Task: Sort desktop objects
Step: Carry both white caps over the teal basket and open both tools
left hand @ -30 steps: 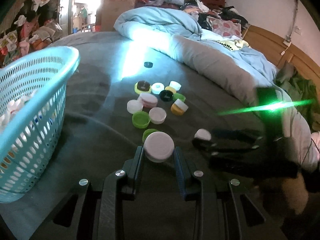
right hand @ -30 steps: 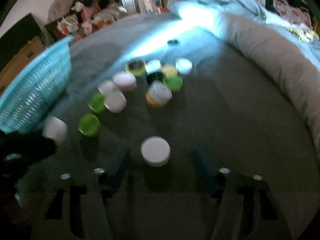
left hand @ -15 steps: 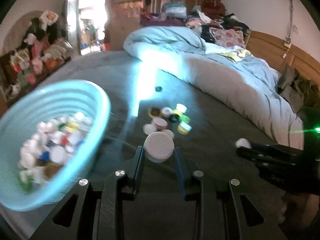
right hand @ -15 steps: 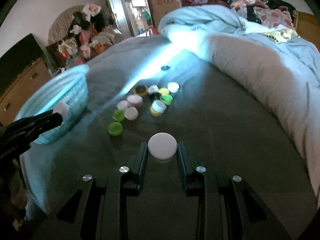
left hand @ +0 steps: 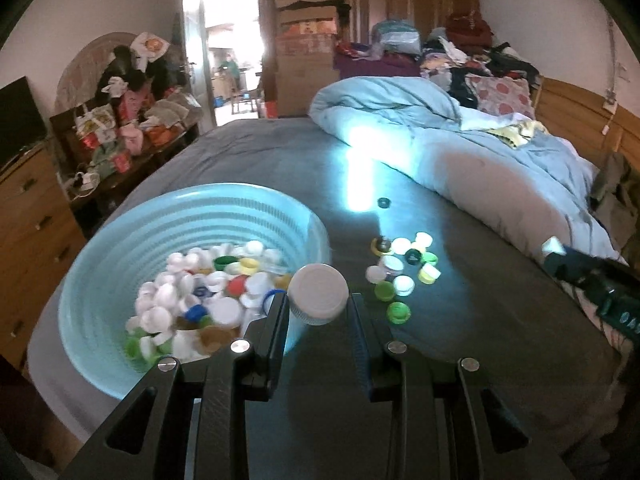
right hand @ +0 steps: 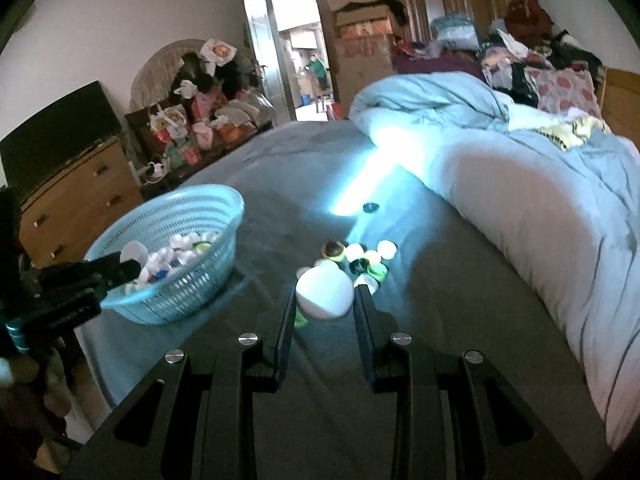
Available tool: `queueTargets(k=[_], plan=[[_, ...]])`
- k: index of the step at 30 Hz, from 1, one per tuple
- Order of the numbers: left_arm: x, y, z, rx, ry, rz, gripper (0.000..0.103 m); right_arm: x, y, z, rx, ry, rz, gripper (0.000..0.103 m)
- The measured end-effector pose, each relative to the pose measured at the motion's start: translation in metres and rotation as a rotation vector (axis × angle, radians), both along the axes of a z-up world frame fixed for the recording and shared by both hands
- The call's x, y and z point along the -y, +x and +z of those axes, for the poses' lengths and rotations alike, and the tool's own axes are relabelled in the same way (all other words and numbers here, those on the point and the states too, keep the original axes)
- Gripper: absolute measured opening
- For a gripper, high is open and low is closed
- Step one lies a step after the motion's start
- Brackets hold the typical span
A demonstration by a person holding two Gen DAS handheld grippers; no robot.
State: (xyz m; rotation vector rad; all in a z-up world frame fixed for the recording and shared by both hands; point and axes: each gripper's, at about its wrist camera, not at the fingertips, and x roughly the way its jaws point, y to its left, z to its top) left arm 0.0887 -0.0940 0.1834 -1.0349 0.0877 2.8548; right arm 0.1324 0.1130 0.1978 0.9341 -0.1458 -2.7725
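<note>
Cluttered with stacked cardboard boxes, piled clothes and a rumpled pale-blue quilt (left hand: 400, 120), the bedroom centres on a bed spread with a dark grey sheet (left hand: 460, 340) that serves as the work surface. On its left side sits a round light-blue plastic lattice basket (left hand: 120, 240), partly filled with a heap of mostly white bottle caps mixed with blue, green, yellow and red ones (left hand: 208, 288). To its right, well apart from the basket, a small cluster of loose white, green and yellow caps (left hand: 400, 268) lies on the sheet, with a single dark cap (left hand: 383, 202) farther back near a bright patch of light. The left gripper (left hand: 319, 308) pinches a white round plastic lid (left hand: 319, 294) between its black fingers, held above the sheet at the basket's near right edge. The right gripper (right hand: 325, 300) likewise clamps a second white round lid (right hand: 325, 290), raised in front of the loose cluster. In the right wrist view the left gripper reaches in from the left, its lid over the basket rim.
</note>
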Motion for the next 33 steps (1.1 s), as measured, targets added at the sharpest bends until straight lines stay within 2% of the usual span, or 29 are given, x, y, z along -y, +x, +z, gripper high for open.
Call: queueTargets(k=[8,19,27,33], plan=[[0.031,0.003,0.009,-0.019,-0.032,0.089,0.031,0.032,-0.007,0.029,-0.039,0.016,0.052,0.026],[0.079,-0.004,0.026,-0.047,-0.056,0.184,0.031,0.090,-0.030,0.049,-0.056,0.021,0.154,0.026],[0.107,-0.024,0.016,0.010,-0.045,0.212,0.031,0.136,-0.058,0.053,-0.034,0.047,0.245,0.026],[0.133,-0.046,0.008,0.089,-0.037,0.210,0.031,0.171,-0.084,0.053,0.018,0.041,0.319,0.026]])
